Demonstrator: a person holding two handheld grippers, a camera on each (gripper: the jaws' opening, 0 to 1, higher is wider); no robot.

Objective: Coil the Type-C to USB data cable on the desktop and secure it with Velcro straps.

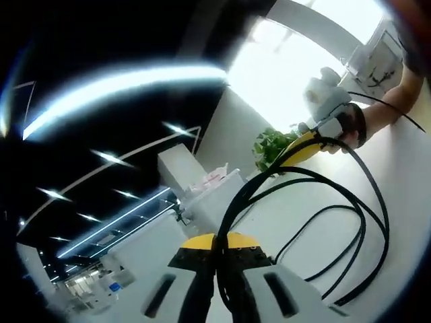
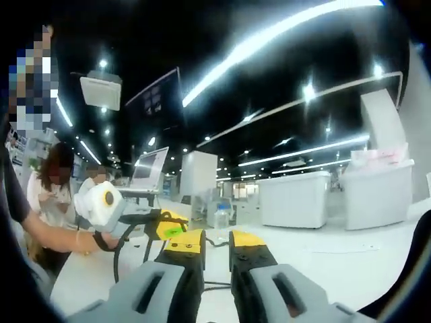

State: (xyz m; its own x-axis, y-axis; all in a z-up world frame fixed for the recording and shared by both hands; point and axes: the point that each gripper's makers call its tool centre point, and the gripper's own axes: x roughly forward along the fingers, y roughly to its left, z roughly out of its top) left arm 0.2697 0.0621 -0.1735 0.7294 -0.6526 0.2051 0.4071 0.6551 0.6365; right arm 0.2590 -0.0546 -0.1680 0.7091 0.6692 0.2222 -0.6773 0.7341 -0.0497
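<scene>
I count one black data cable point(image 1: 350, 222) looped on my white desk point(image 1: 411, 168), my two grippers, left point(image 1: 217, 269) and right point(image 2: 217, 252), one potted plant point(image 1: 271, 145), and one open laptop point(image 2: 149, 171).

A white desktop point(image 1: 411, 175) carries the things. Loops of the black data cable point(image 1: 350, 222) lie on it. A green potted plant point(image 1: 269, 145) stands at its far edge.
</scene>
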